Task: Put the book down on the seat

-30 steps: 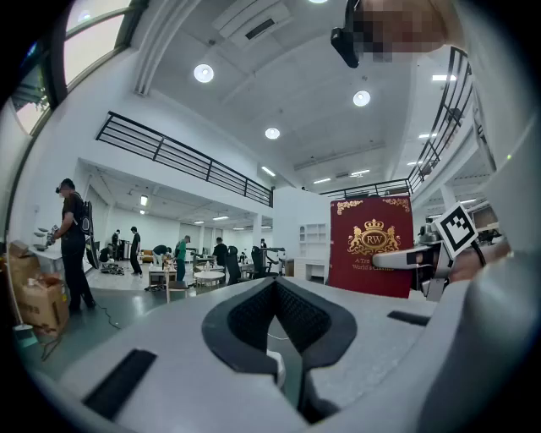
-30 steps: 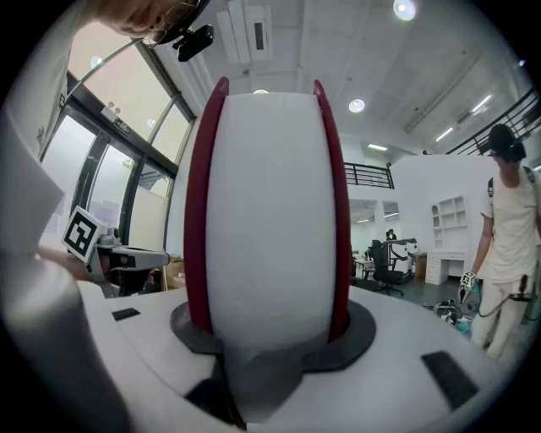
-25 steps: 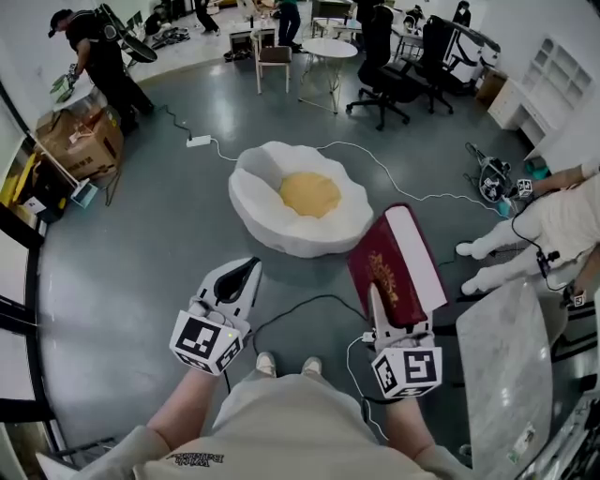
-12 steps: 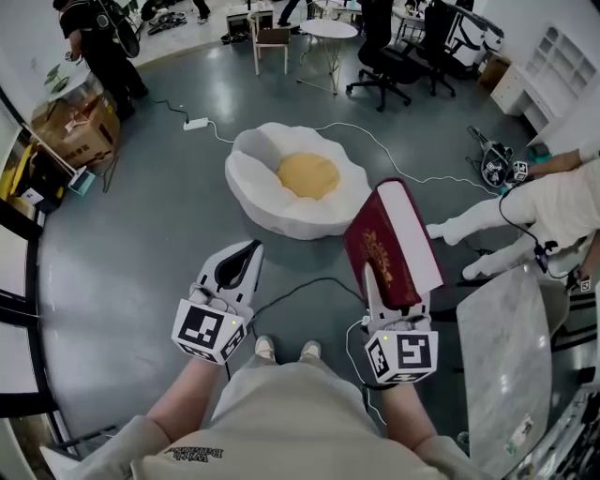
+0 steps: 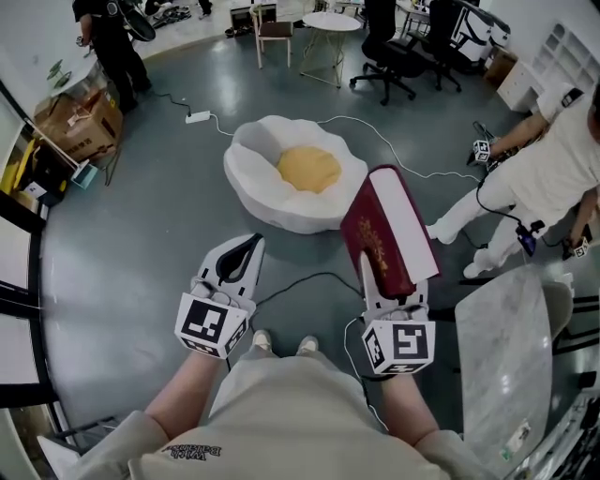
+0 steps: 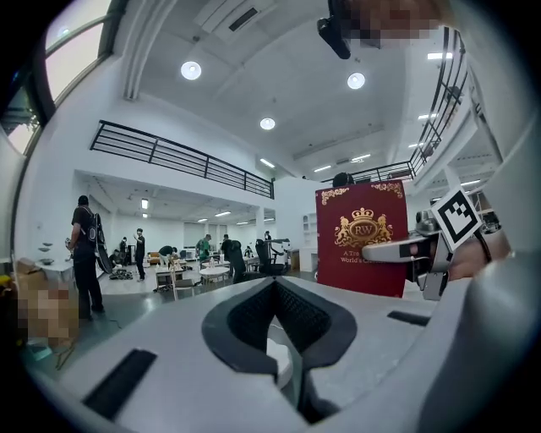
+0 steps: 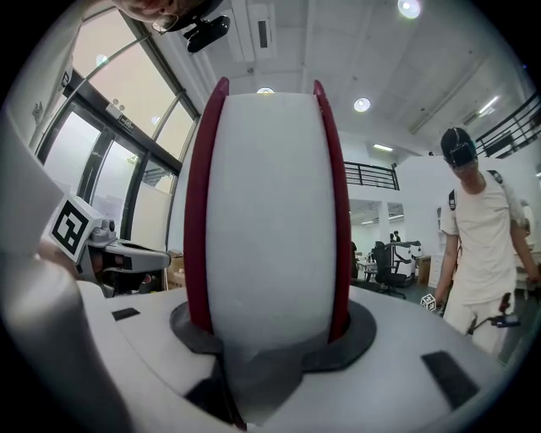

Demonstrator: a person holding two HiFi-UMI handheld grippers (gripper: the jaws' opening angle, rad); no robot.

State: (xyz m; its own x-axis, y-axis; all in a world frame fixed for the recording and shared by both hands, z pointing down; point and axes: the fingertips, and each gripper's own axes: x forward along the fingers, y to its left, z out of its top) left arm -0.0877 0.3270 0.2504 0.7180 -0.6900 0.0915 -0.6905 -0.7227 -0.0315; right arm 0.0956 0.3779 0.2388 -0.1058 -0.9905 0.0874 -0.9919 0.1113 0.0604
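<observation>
A thick dark red book (image 5: 386, 234) with a gold crest stands upright, spine toward me in the head view, white page edge (image 7: 266, 211) facing the right gripper's camera. My right gripper (image 5: 377, 274) is shut on its lower end, one jaw on each cover. The seat (image 5: 251, 192), a white egg-shaped floor cushion with a yellow centre, lies on the grey floor ahead and to the left of the book, apart from it. My left gripper (image 5: 236, 262) hangs shut and empty in front of my left knee. In the left gripper view the book (image 6: 361, 241) shows at right.
A marble tabletop (image 5: 511, 361) stands close at right. A person in white (image 5: 539, 173) bends nearby at right. Cables (image 5: 314, 279) run over the floor by my feet. A cardboard box (image 5: 82, 122), office chairs (image 5: 394, 56) and a round table (image 5: 333, 23) stand farther off.
The view has drawn slightly closer to the seat, and the book with the right gripper has shifted a little left. The person in white at right has moved up and nearer.
</observation>
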